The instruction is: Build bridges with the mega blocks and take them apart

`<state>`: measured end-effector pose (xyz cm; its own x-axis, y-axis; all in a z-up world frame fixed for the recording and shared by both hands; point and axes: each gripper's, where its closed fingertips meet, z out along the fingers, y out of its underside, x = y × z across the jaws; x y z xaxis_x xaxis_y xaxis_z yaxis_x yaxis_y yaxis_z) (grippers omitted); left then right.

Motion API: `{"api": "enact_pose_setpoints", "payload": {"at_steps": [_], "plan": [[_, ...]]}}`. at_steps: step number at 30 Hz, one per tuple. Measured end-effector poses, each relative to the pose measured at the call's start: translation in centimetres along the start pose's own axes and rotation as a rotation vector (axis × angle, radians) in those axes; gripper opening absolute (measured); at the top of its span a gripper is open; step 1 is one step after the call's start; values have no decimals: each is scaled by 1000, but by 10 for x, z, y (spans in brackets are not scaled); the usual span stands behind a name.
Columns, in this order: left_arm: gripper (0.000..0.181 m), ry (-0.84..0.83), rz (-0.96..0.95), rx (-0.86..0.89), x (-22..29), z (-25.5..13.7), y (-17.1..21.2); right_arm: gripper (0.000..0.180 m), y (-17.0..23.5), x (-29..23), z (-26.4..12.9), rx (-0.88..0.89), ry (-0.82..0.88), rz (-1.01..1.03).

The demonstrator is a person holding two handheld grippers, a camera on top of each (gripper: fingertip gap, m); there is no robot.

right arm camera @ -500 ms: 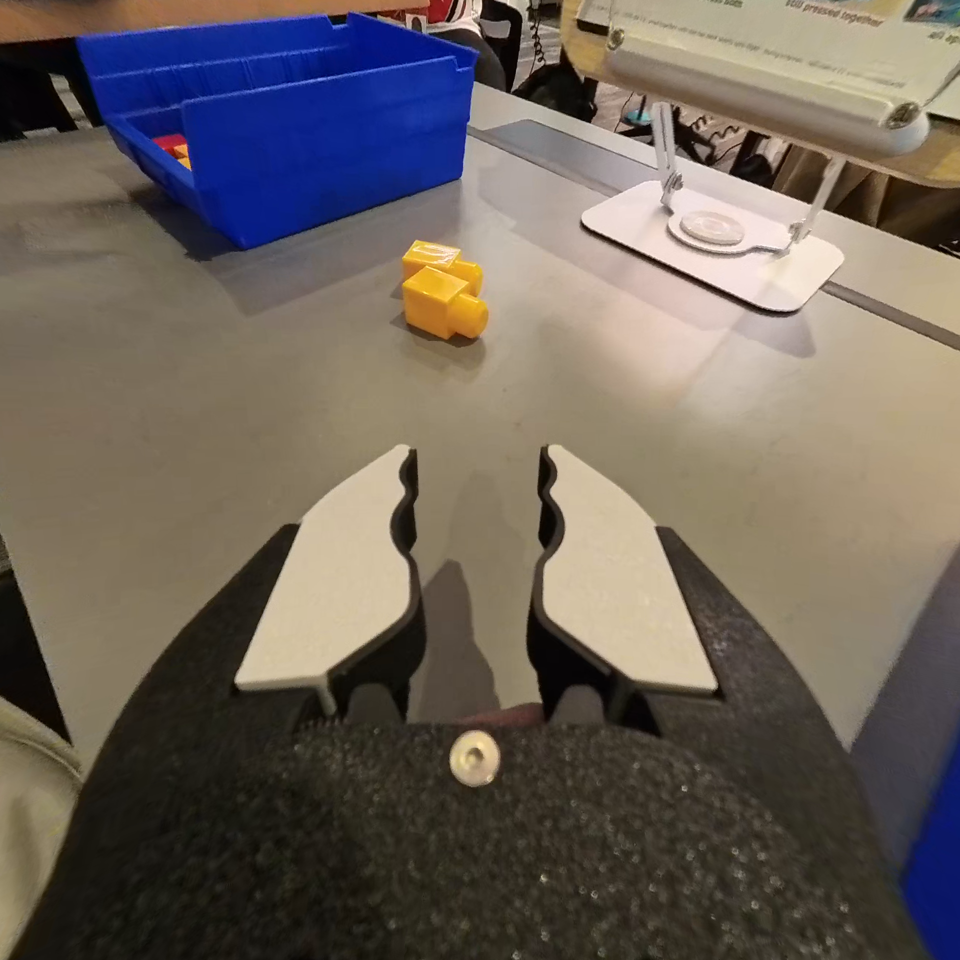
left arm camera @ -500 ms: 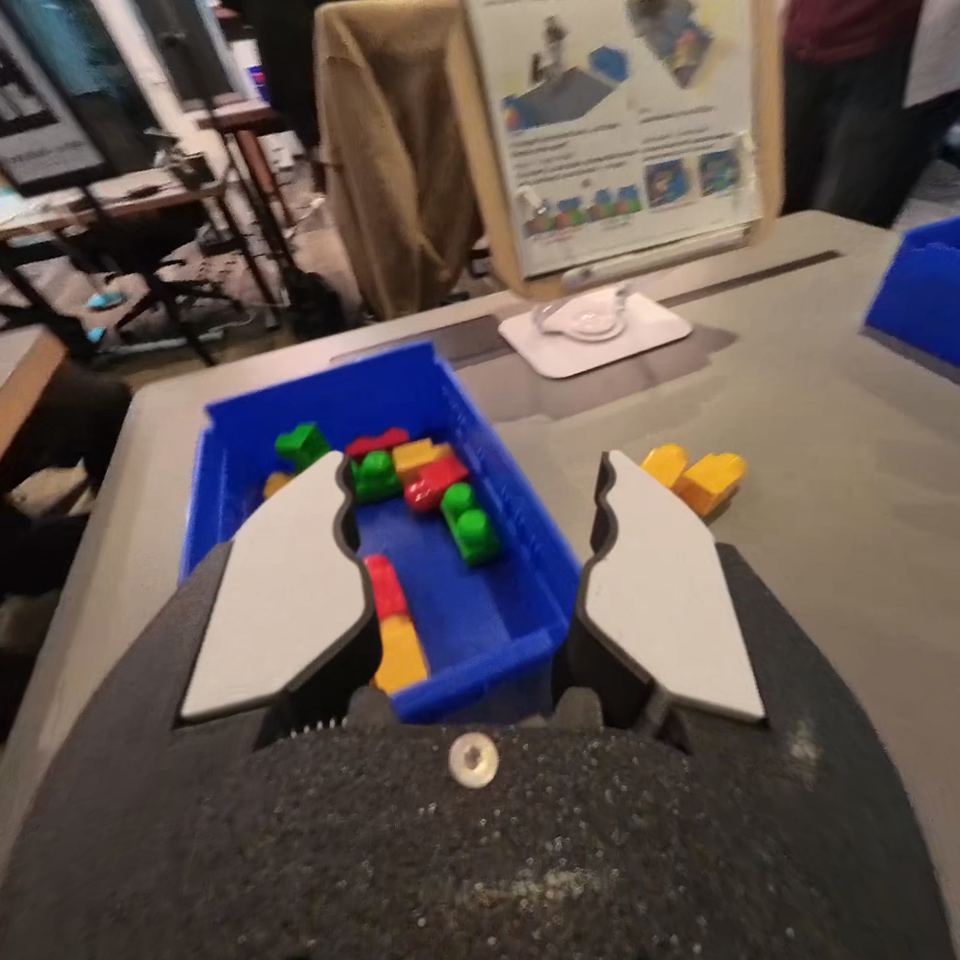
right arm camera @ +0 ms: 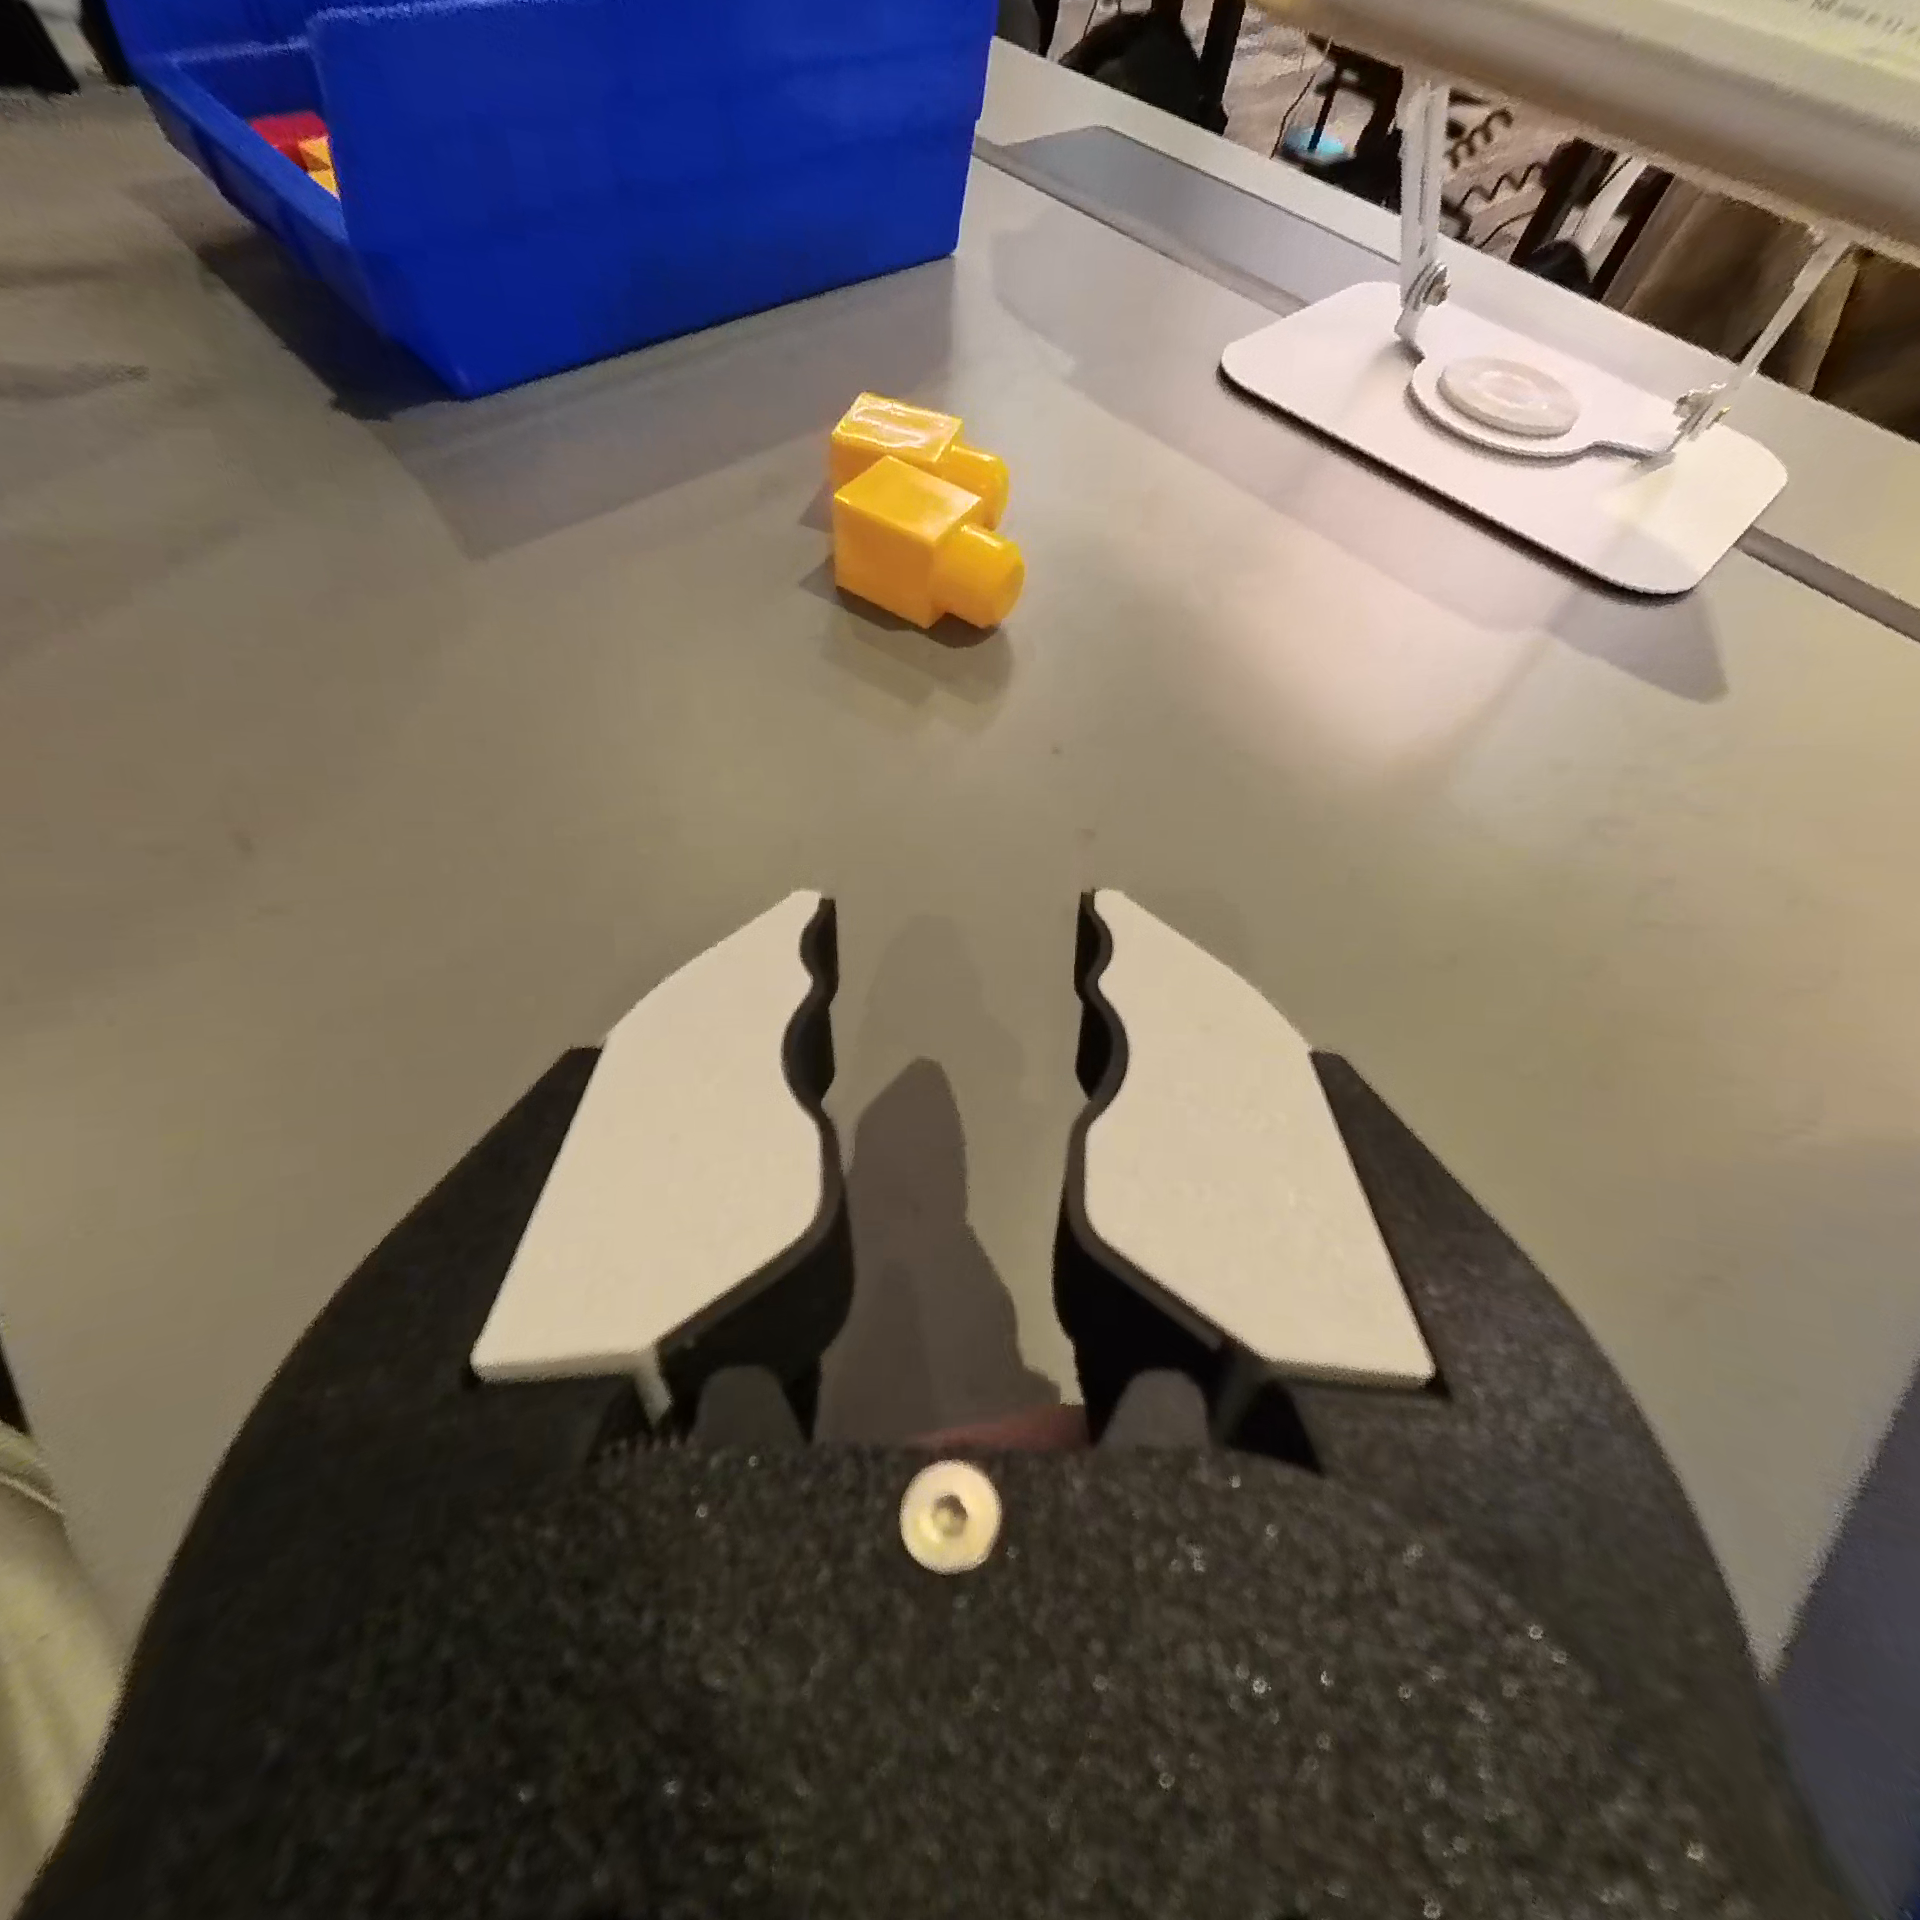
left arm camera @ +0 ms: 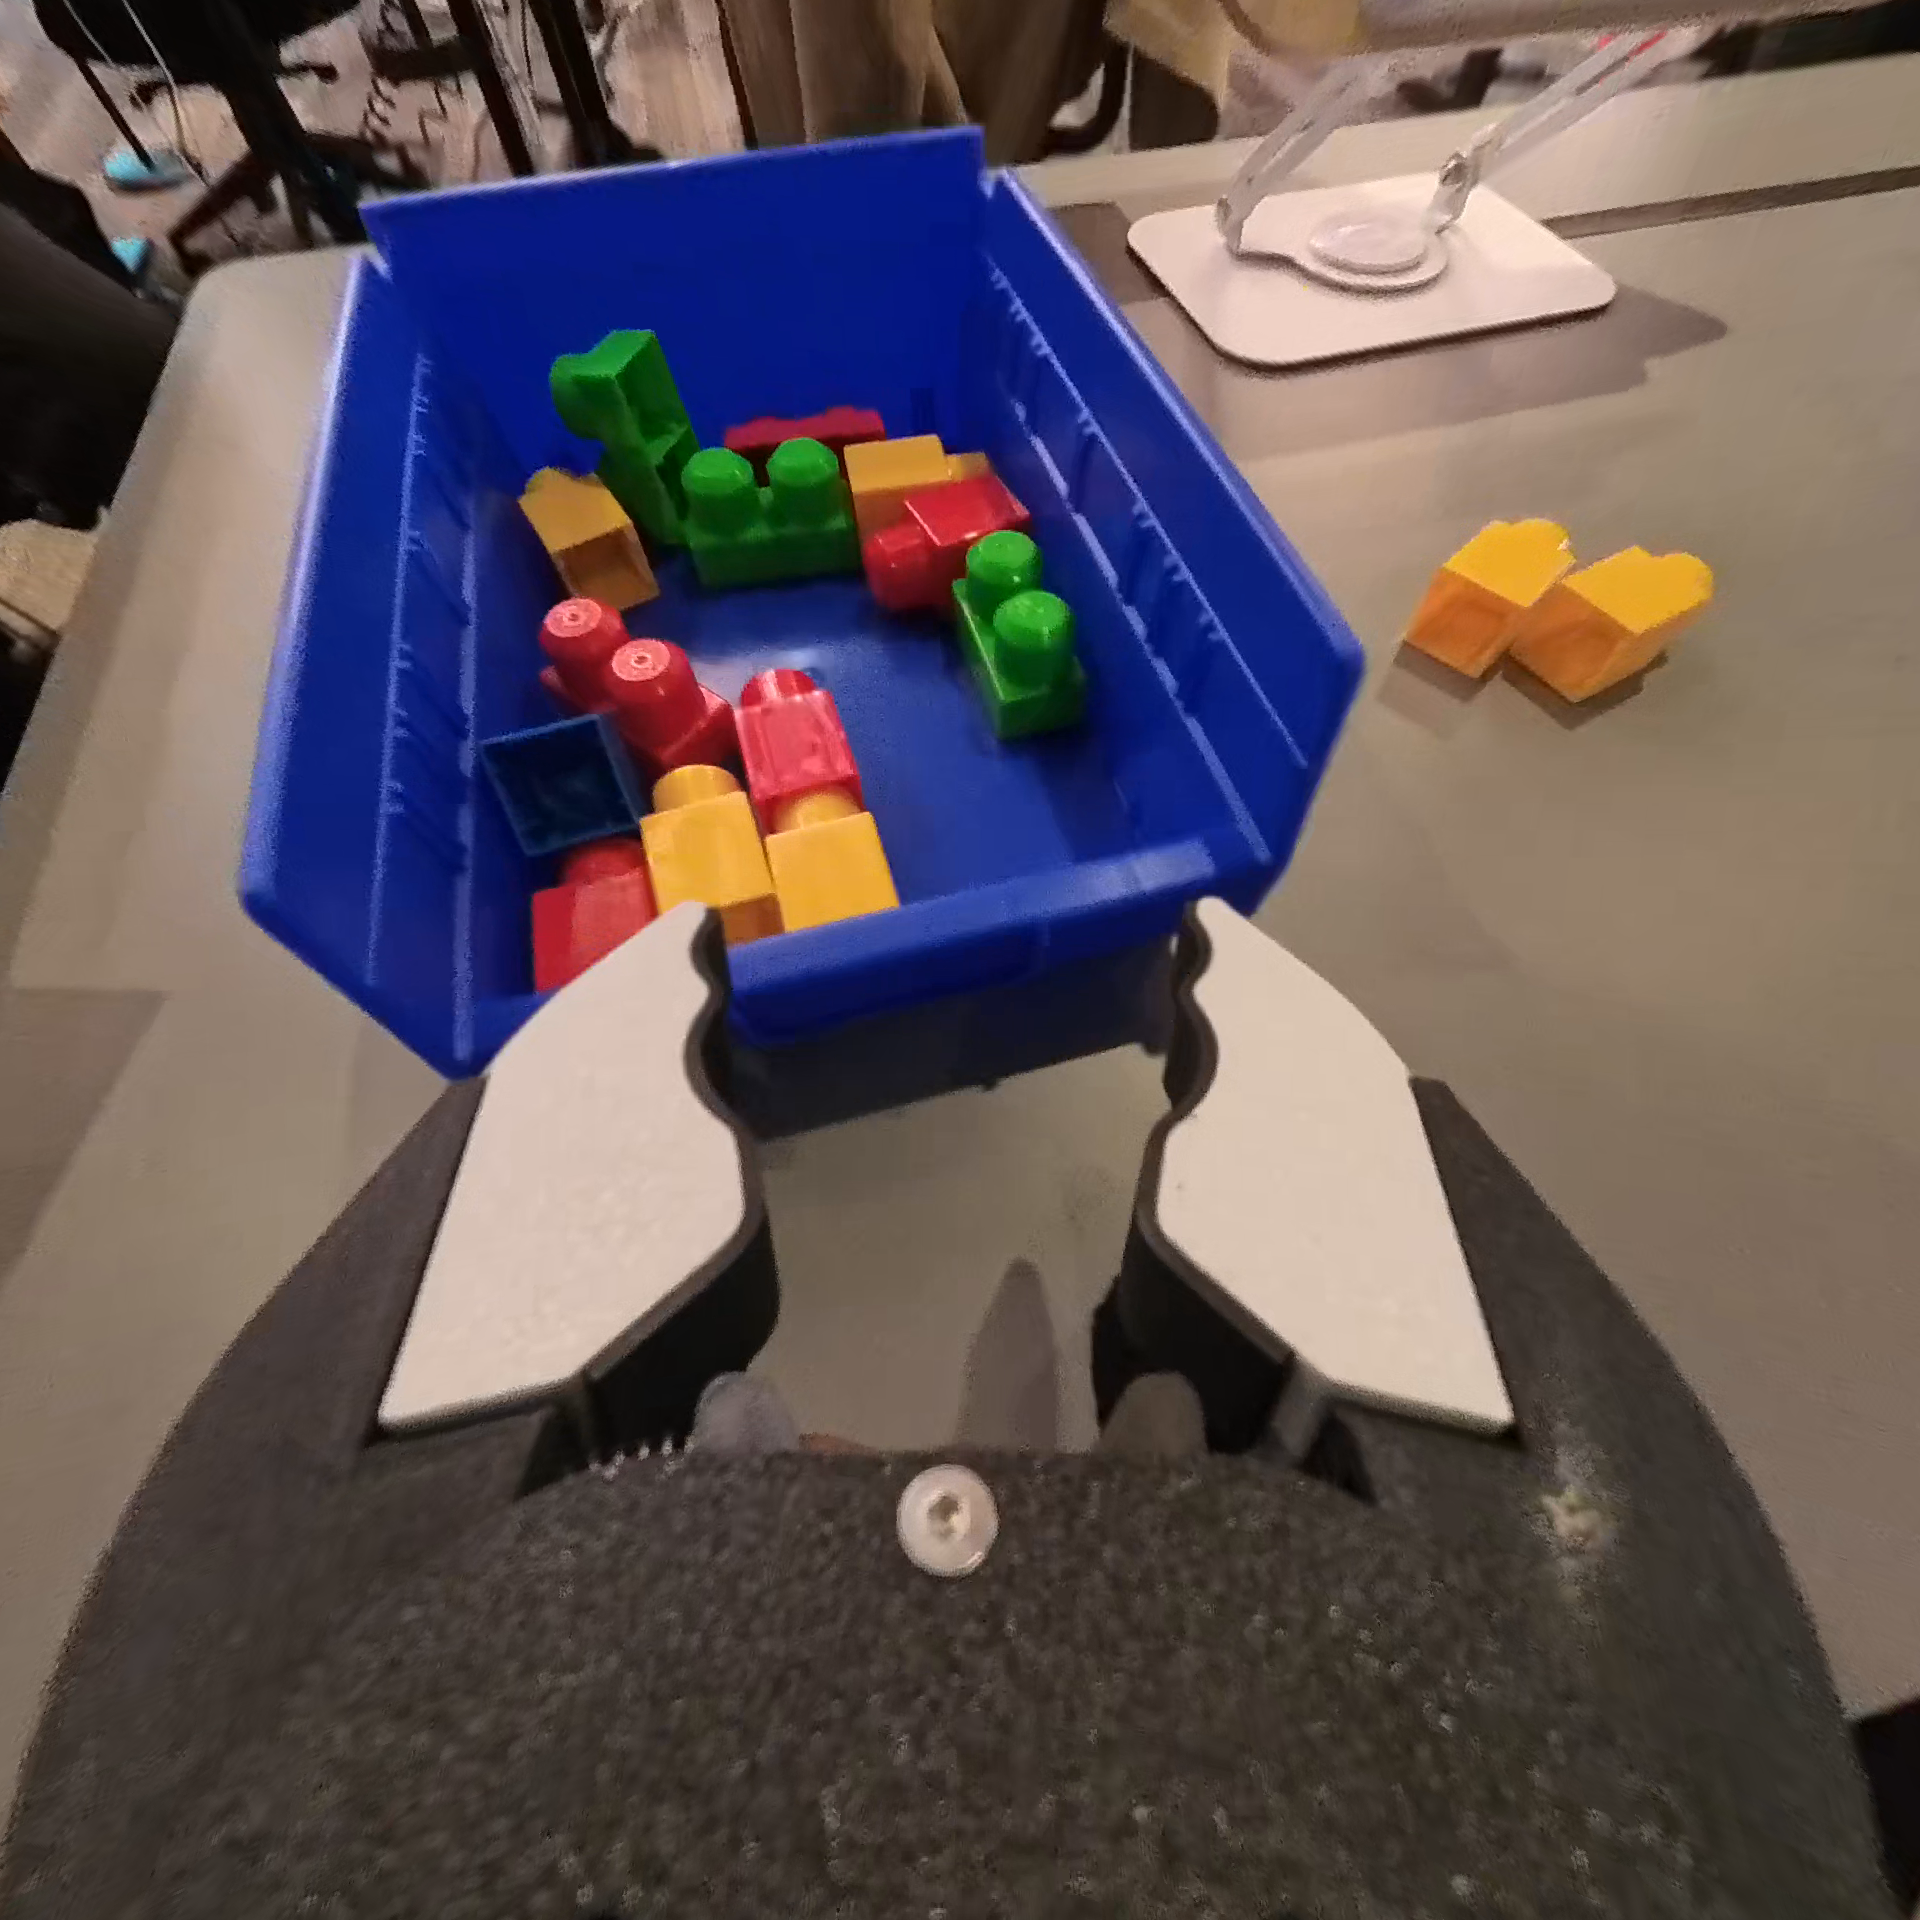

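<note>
Left gripper (left arm camera: 940,940) spread wide and empty, poised above the grey counter (left arm camera: 1558,1039) just short of the near wall of a blue bin (left arm camera: 1174,582); left fingertip overlapping the bin's near rim in the left wrist view, right fingertip at its near right corner. Inside the bin, a loose heap of mega blocks: green blocks (left arm camera: 769,509) toward the far end, a separate green two-stud block (left arm camera: 1013,644) against the right side, red blocks (left arm camera: 644,675) lying on their sides at mid-left, yellow blocks (left arm camera: 769,857) by the near wall, one dark blue block (left arm camera: 561,779) open side up at the left. On the bare counter to the right of the bin, well apart from it, two yellow single-stud blocks (left arm camera: 1558,613) lying on their sides, touching one another. Right gripper (right arm camera: 956,914) empty, parted to a moderate gap, low over the counter, aimed toward the same yellow pair (right arm camera: 914,514) but well short of it; blue bin (right arm camera: 665,187) beyond to the left. White stand base (right arm camera: 1507,436) with clear legs at the far right of the counter
</note>
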<state>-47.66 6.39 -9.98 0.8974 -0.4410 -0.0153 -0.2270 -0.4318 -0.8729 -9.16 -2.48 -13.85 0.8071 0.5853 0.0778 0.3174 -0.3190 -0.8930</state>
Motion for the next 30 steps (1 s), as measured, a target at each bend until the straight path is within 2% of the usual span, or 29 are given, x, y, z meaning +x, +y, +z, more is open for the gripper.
{"api": "enact_pose_setpoints", "payload": {"at_steps": [4,9,12,14,22,23,24,27,30], "plan": [[83,-21,-5,-131,-22,41,-30,44,3,2,0,-6,-3,10],[75,-76,-36,-304,-57,143,-68,43,1,5,-3,1,3,8],[78,-3,-171,-430,-60,195,-72,43,0,8,-6,4,14,2],[79,1,-231,-502,-63,215,-67,43,1,9,-8,3,17,4],[82,-108,-195,-565,-86,227,-50,42,16,14,-10,-18,7,44],[78,-100,-198,-565,-86,229,-48,42,15,14,-10,-11,8,45],[65,-89,-192,-578,-86,230,-45,42,15,14,-11,-9,10,43],[67,-101,-114,-587,-86,233,-43,41,16,13,-11,-19,15,25],[67,-76,-113,-601,-84,232,-42,41,12,11,-10,-18,15,12]]}}
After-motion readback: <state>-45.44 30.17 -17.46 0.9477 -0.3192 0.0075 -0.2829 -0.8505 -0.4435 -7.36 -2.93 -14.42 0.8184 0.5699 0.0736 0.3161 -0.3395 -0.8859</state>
